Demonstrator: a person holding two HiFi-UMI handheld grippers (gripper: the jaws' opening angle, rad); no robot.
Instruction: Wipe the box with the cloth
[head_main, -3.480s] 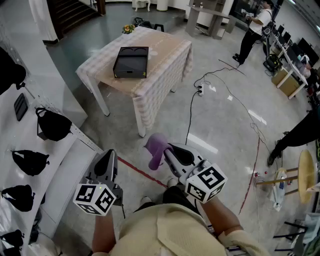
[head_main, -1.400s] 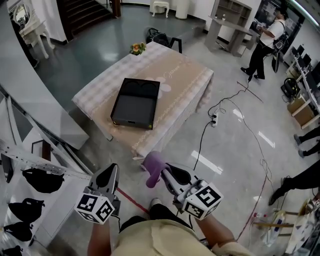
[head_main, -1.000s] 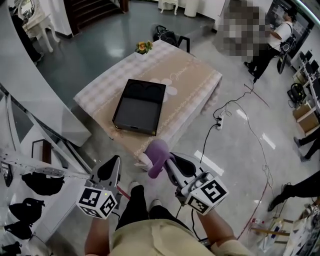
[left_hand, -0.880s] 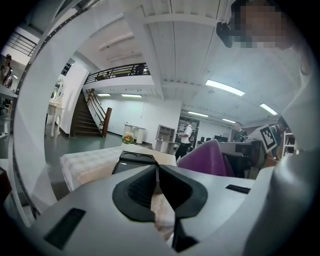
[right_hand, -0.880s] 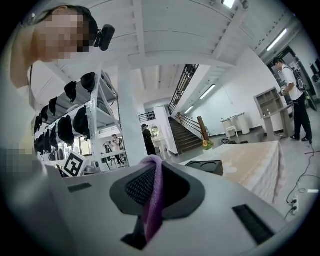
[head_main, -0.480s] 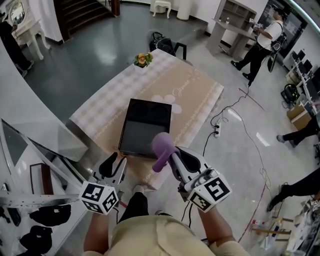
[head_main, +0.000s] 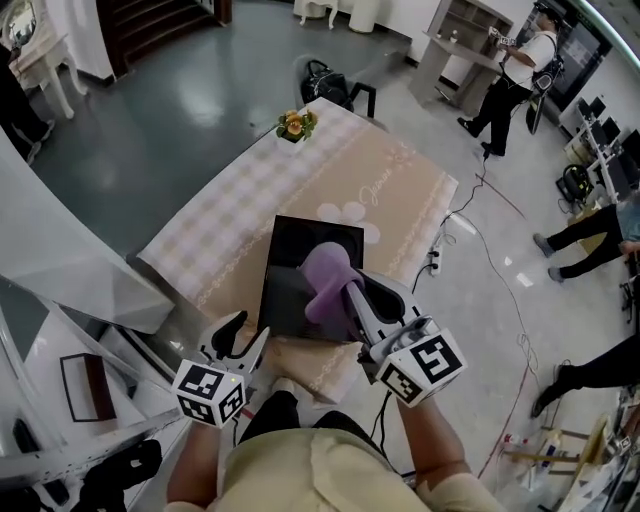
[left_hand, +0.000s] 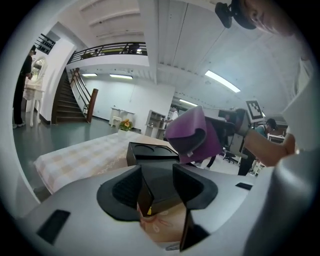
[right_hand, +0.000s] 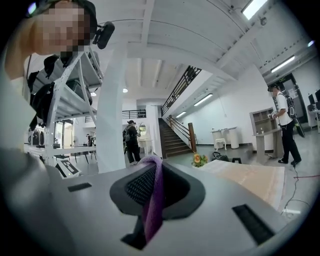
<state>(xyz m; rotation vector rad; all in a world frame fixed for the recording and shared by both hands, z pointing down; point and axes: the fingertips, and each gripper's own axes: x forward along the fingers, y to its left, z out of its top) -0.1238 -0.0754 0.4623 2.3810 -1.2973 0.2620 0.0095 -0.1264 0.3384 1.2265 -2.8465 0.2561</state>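
Observation:
A flat black box (head_main: 288, 285) lies on the table (head_main: 230, 215) near its front edge, lid shut. My right gripper (head_main: 351, 293) is shut on a purple cloth (head_main: 327, 278), which hangs just above the box's right half. In the right gripper view the cloth (right_hand: 151, 202) runs as a strip pinched between the jaws of the right gripper (right_hand: 152, 196). My left gripper (head_main: 243, 336) hovers at the table's front edge, just short of the box's near left corner. Its jaws are opening and nothing is between them. The left gripper view shows the left gripper (left_hand: 162, 197), the box (left_hand: 150, 151) and the cloth (left_hand: 192, 135) ahead.
A small flower pot (head_main: 295, 124) stands at the table's far end. A black bag (head_main: 325, 80) and a stool sit on the floor beyond. A power cable (head_main: 470, 215) runs along the floor at right. White shelving (head_main: 70, 270) is close on the left. People (head_main: 515, 55) stand far right.
The table and box have come much closer. The cloth now hangs over the box instead of short of the table. The left jaws have spread apart.

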